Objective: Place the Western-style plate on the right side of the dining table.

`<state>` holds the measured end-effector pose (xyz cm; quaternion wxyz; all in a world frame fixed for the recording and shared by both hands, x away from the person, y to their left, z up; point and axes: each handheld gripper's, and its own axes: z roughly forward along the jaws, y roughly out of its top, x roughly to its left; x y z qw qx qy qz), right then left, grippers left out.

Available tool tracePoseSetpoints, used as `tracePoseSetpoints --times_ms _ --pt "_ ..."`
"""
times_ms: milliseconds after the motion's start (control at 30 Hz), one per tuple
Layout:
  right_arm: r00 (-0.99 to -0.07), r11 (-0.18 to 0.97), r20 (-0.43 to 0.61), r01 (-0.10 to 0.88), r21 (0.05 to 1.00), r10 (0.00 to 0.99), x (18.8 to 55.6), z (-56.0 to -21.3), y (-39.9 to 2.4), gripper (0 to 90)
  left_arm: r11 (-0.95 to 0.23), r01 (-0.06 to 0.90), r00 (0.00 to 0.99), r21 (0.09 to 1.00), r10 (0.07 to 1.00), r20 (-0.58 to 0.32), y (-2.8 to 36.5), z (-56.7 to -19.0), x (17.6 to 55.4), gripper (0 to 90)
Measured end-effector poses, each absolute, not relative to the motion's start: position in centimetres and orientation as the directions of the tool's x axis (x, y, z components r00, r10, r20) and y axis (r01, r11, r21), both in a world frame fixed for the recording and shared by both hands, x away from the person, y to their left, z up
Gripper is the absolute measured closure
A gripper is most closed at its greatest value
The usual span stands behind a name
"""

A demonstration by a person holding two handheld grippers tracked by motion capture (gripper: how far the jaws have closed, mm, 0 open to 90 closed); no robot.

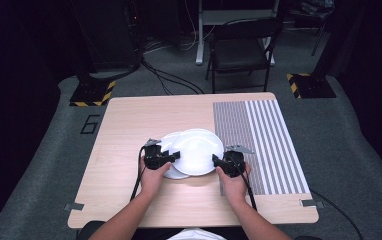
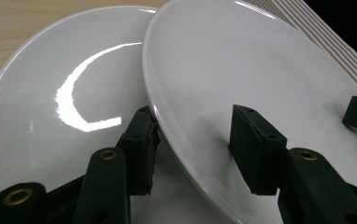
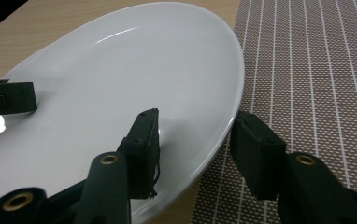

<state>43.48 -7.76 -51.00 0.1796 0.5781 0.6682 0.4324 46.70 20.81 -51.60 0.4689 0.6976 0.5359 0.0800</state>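
Observation:
Two white plates lie on the wooden table [image 1: 129,120]. The upper plate [image 1: 196,150] overlaps the lower plate [image 1: 168,142] and reaches the striped placemat [image 1: 264,140]. My left gripper [image 1: 175,156] is open at the upper plate's left rim. In the left gripper view [image 2: 193,135] one jaw is over the lower plate [image 2: 50,121], the other over the upper plate [image 2: 242,60]. My right gripper [image 1: 216,160] is open at the right rim. In the right gripper view [image 3: 195,135] one jaw is over the plate [image 3: 120,79], the other over the placemat [image 3: 317,84].
The placemat covers the table's right part. Small metal clips [image 1: 73,206] sit at the near corners. Beyond the table stand a black folding chair [image 1: 241,47] and stand bases with yellow-black stripes [image 1: 93,94] on the grey carpet.

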Motion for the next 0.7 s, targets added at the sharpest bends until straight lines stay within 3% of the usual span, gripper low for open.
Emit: tracePoseSetpoints --times_ms 700 --pt "-0.26 -0.059 0.289 0.642 0.765 0.921 43.8 -51.13 -8.27 51.2 -0.015 0.65 0.431 0.76 0.831 -0.352 20.45 -50.74 46.45 55.5"
